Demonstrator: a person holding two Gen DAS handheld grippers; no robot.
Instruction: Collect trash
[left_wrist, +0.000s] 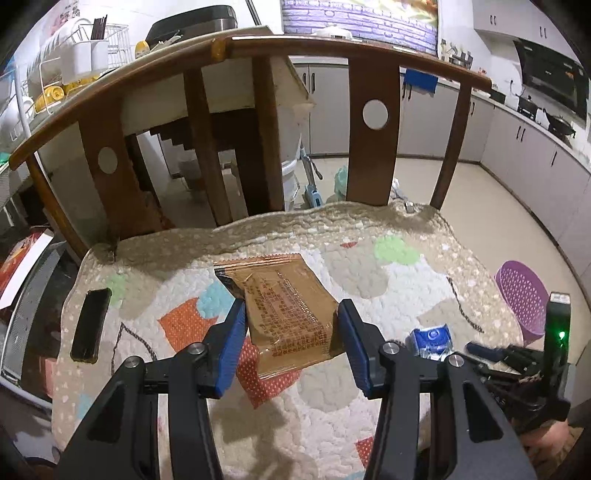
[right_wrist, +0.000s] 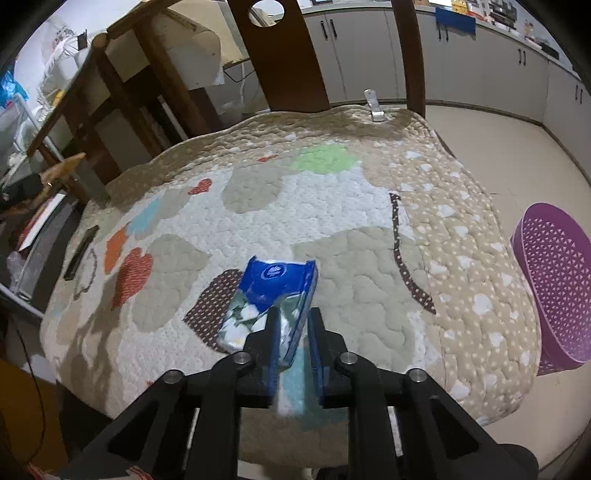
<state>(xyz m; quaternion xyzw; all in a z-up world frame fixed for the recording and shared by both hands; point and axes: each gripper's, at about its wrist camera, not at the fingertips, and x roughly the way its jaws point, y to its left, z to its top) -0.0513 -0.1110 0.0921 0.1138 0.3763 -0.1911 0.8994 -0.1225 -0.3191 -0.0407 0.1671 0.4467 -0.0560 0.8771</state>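
Observation:
A brown snack wrapper (left_wrist: 286, 310) lies between the fingers of my left gripper (left_wrist: 291, 314), lifted slightly off the quilted cushion (left_wrist: 369, 406); the jaws touch its two edges and grip it. My right gripper (right_wrist: 291, 321) is shut on a blue and clear tissue packet (right_wrist: 271, 295), held just above the cushion (right_wrist: 369, 206). The same packet (left_wrist: 430, 339) and the right gripper's body show at the right of the left wrist view. A purple mesh basket (right_wrist: 554, 288) stands on the floor to the right of the cushion; it also shows in the left wrist view (left_wrist: 522, 299).
A black phone (left_wrist: 91, 325) lies at the cushion's left edge, also in the right wrist view (right_wrist: 80, 253). The wooden chair back (left_wrist: 373, 136) rises behind the cushion. A small silver clip (right_wrist: 375, 107) sits at the far edge. Kitchen cabinets (right_wrist: 480, 62) line the far wall.

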